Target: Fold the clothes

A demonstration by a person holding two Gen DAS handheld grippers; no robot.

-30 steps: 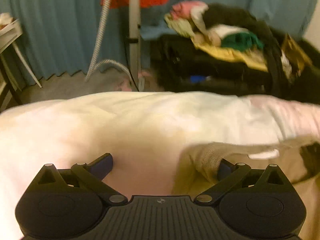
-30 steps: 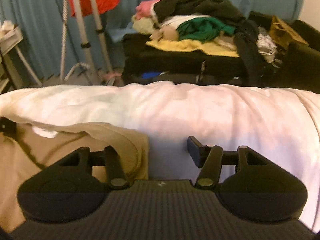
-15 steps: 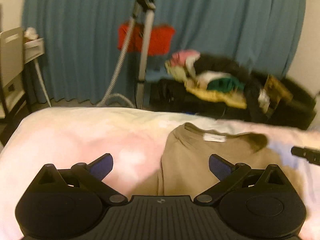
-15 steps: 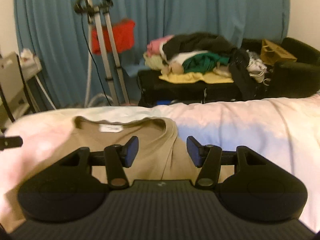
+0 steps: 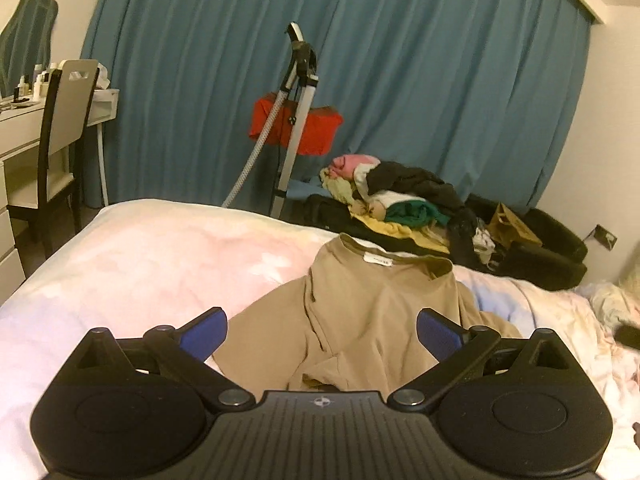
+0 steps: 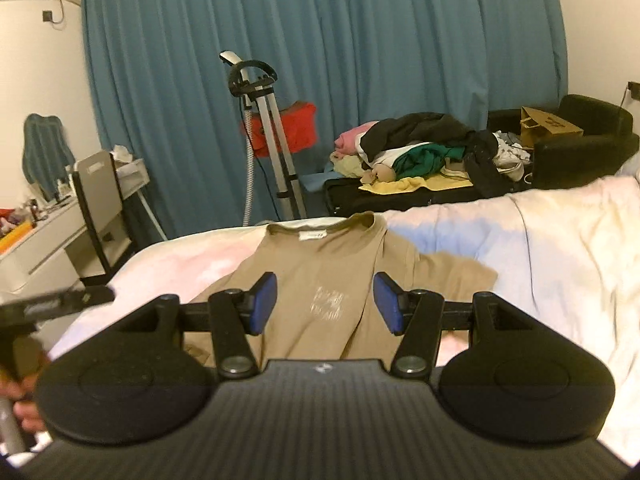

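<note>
Beyond the bed's point(image 5: 160, 248) far edge I see a heap of clothes point(image 6: 420, 148) on a black sofa point(image 6: 580, 136) and a steamer stand point(image 6: 272, 140). The tan T-shirt point(image 6: 320, 264) lies near that edge, collar outward. My left tool point(image 5: 320, 330) and right tool point(image 6: 325, 303) hover spread, empty.

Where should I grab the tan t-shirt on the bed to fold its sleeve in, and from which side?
Probably grip the tan t-shirt at the outer hem of its spread sleeve, coming in from the shirt's right with the right gripper. That sleeve lies flat and sticks out on the bedspread, so its edge is free to pinch.
</note>
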